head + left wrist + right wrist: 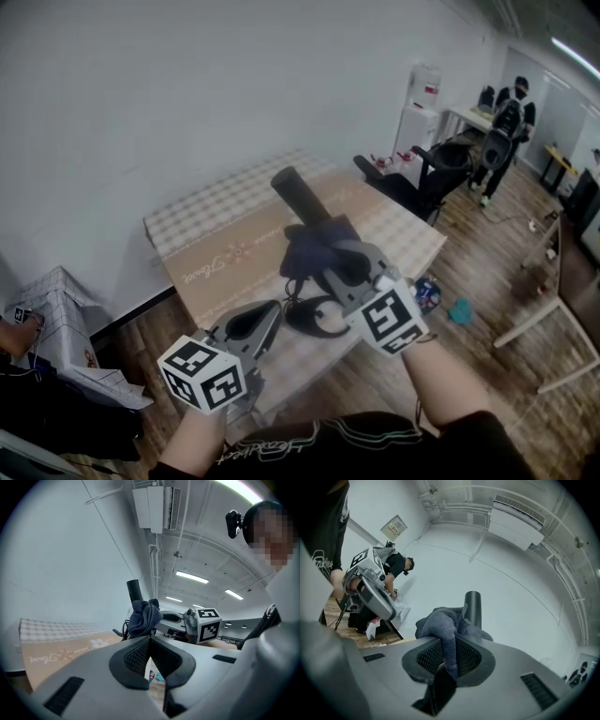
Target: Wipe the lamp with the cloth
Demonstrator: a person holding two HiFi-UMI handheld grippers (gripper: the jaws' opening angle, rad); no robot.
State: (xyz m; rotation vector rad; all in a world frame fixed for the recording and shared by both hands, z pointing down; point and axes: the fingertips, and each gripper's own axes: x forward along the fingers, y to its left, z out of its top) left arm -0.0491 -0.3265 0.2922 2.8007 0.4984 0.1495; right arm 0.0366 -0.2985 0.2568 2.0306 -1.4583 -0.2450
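Right tool (449, 657): closed on a fold of the dark blue terry cloth (443, 625), which is pinched between the ribbed pads and bunches out ahead of them.
Cloth contact: the bunched cloth is pressed against the black tubular lamp (298, 195), partway along its slanted stem and below the round top end. The stretch under the cloth is hidden.
Lamp position: the lamp is set on the desk (211, 220), which is covered by a checked cream tablecloth with a tan flowered band. The stem is tilted away from the person, and the curved black base (317, 323) is seen near the desk's near edge.
Left tool (150, 660): closed to a thin slit, with nothing between the pads. It is held low, just beside the base, and no contact with the lamp can be made out.
Done: the cloth is gripped and brought onto the stem, so wiping is judged to be under way.
Left: the upper stem above the cloth is uncovered and the base is not touched by the cloth, so both are judged to be left to wipe. How clean any part is cannot be told.
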